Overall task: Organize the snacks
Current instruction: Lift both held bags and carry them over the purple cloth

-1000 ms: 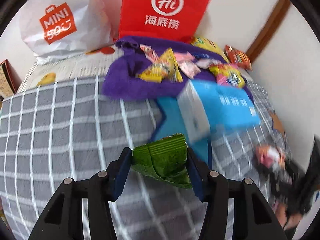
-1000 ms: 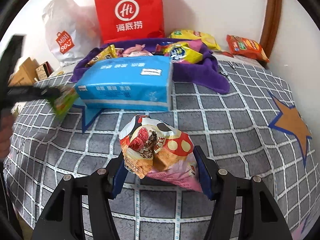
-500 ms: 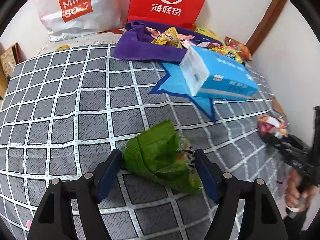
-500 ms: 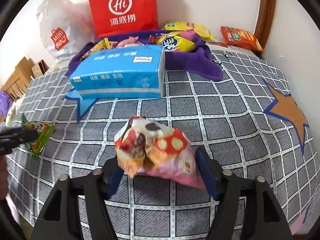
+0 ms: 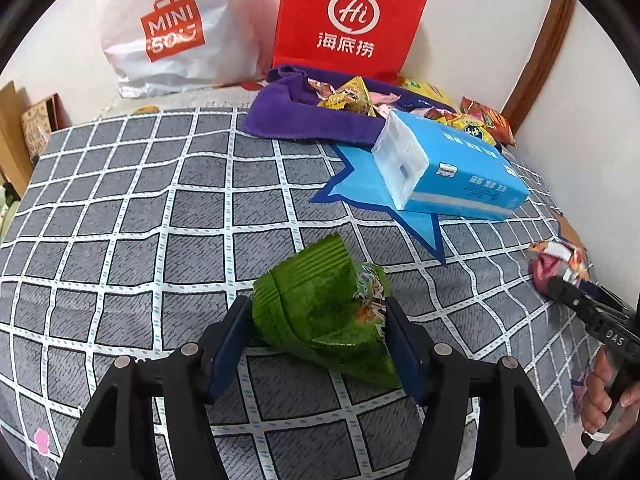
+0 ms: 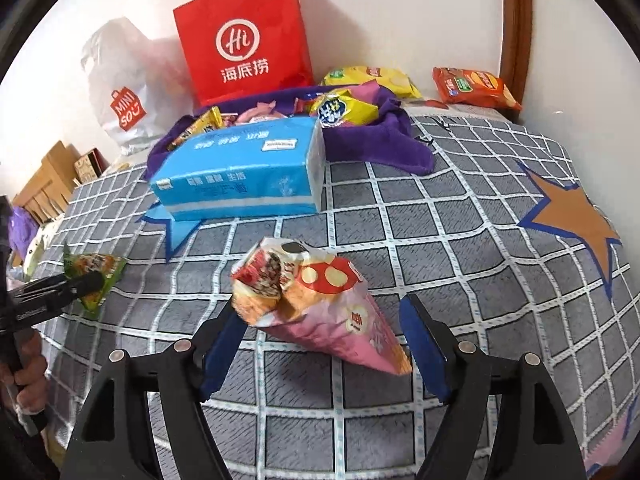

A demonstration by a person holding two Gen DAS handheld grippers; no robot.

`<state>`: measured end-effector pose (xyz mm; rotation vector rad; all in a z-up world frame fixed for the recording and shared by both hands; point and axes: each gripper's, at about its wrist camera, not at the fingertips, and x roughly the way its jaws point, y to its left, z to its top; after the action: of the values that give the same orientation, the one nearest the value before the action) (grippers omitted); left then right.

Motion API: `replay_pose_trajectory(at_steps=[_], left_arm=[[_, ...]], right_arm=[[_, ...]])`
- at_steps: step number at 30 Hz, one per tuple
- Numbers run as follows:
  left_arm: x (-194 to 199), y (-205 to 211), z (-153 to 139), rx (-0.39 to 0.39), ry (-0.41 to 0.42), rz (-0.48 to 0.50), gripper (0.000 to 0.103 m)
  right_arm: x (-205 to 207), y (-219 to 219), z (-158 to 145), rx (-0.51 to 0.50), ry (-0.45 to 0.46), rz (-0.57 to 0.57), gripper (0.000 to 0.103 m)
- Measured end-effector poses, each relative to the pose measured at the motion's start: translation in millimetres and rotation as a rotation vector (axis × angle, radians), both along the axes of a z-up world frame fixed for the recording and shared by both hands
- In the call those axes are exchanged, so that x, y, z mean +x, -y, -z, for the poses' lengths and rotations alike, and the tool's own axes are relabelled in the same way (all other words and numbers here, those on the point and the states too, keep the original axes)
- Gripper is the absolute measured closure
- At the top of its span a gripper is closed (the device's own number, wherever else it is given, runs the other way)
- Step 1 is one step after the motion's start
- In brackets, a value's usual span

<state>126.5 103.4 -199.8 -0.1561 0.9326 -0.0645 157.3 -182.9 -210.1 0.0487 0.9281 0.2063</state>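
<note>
Crinkled green foil packet rests on checked quilt.

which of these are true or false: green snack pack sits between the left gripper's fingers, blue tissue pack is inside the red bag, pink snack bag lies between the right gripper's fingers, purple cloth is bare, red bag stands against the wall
1. The green snack pack sits between the left gripper fingers. True.
2. The blue tissue pack is inside the red bag. False: it lies on the checked bedcover, in front of the purple cloth.
3. The pink snack bag lies between the right gripper fingers. True.
4. The purple cloth is bare. False: several snack packets lie on it.
5. The red bag stands against the wall. True.
</note>
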Motion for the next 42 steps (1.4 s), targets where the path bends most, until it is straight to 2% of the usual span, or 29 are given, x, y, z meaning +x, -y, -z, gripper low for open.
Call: replay_pose_trajectory(at_steps=[3, 6, 10, 18, 30, 38, 42], left_arm=[[-2.5, 1.4, 0.5, 0.014, 0.019, -0.002, 0.04], [-2.0, -1.5, -0.2, -0.006, 0.02, -0.007, 0.039], [-1.7, 0.4, -0.2, 0.006, 0.016, -0.013, 0.039], [-1.4, 2.8, 1.9, 0.022, 0.013, -0.019, 0.039], [-1.0, 3.8, 3.5, 0.037, 0.012, -0.019, 0.038], [-1.4, 4.9, 4.3, 0.043, 0.01, -0.017, 0.039], [-1.1, 1.6, 2.7, 0.017, 0.015, -0.018, 0.04]], right_arm=[[0.6, 0.3, 9.2, 0.01, 0.009, 0.015, 0.03], [-1.5, 2.4, 6.4, 0.01, 0.039, 0.027, 0.033], [-3.4, 10.4, 6.5, 0.053, 0.058, 0.058, 0.035], [5.9, 17.3, 9.1, 0.09, 0.018, 0.067, 0.035], [3.4, 12.4, 8.0, 0.041, 0.04, 0.062, 0.035], [2.9, 19.6, 8.3, 0.085, 0.041, 0.075, 0.036], [2.2, 20.2, 7.4, 0.068, 0.046, 0.103, 0.037]])
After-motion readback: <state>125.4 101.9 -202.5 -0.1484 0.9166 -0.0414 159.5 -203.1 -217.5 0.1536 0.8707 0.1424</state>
